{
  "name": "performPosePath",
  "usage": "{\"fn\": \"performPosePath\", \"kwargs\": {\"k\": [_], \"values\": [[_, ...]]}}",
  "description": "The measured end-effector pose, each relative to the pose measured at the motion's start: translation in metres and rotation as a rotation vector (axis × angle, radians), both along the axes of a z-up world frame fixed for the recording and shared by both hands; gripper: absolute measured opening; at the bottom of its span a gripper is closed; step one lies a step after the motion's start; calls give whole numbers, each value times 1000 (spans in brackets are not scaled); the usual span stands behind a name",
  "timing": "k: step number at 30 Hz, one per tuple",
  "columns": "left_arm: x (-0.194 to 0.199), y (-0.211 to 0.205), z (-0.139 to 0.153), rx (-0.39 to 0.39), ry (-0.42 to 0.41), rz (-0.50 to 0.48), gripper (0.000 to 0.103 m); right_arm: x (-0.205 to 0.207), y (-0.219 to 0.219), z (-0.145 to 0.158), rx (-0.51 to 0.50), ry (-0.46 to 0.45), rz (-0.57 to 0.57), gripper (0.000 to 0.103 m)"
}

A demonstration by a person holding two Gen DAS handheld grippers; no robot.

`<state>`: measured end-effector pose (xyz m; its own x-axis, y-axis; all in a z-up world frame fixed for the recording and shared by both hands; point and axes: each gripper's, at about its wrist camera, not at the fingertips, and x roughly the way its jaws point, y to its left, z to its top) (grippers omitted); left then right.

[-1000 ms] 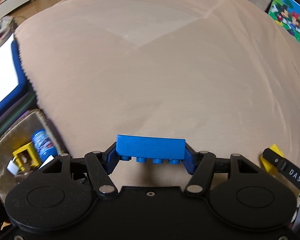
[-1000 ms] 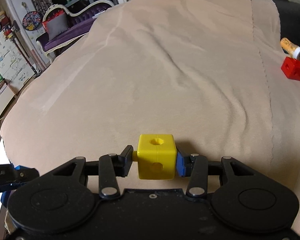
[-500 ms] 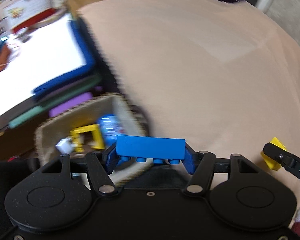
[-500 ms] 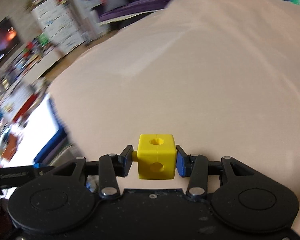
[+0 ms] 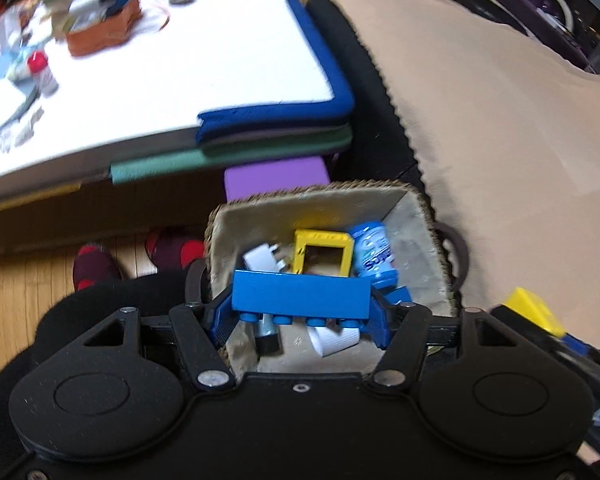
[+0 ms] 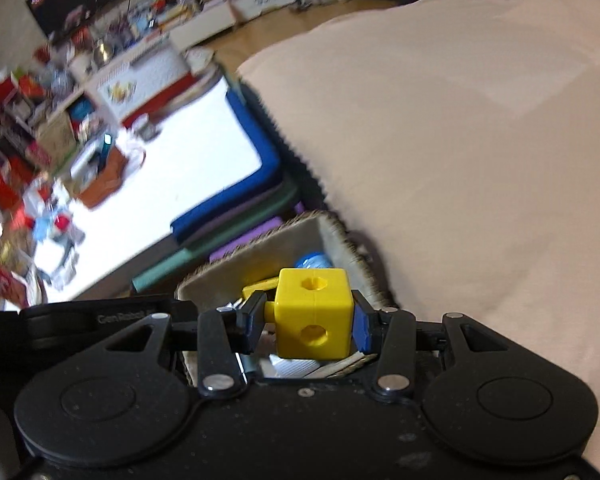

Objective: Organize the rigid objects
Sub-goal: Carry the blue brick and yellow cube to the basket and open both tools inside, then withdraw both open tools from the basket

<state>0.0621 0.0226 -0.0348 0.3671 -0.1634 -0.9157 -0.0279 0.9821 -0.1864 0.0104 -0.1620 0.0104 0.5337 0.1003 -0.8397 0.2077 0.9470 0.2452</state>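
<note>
My left gripper (image 5: 300,300) is shut on a long blue brick (image 5: 300,294), studs facing me, and holds it above a woven, cloth-lined basket (image 5: 412,216). In the basket lie a yellow frame piece (image 5: 324,254), a blue bottle (image 5: 374,254) and white bits. My right gripper (image 6: 311,320) is shut on a yellow cube (image 6: 311,314) with round holes, above the same basket (image 6: 328,228). The yellow cube also shows at the right in the left wrist view (image 5: 534,316).
The basket sits on the floor beside a bed under a beige cover (image 5: 500,112). A white low table (image 5: 160,80) with clutter stands to the left, with stacked blue, green and purple mats (image 5: 276,148) at its edge. Red-and-dark slippers (image 5: 96,264) lie on the wood floor.
Both grippers have swung left, off the beige cover, to above the basket. Each keeps its block in its hold.
</note>
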Motion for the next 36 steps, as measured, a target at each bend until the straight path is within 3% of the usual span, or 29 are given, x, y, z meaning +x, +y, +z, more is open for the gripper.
{"fn": "performPosePath", "kwargs": {"k": [9, 13, 21, 36], "values": [[6, 19, -10, -30, 51, 23, 59, 38, 41, -22, -61, 77, 3, 43], [5, 18, -6, 11, 29, 40, 70, 44, 43, -23, -101, 68, -7, 49], [5, 15, -7, 36, 23, 36, 78, 47, 35, -22, -104, 68, -35, 54], [-13, 7, 4, 101, -59, 41, 89, 13, 23, -25, -110, 60, -69, 82]]}}
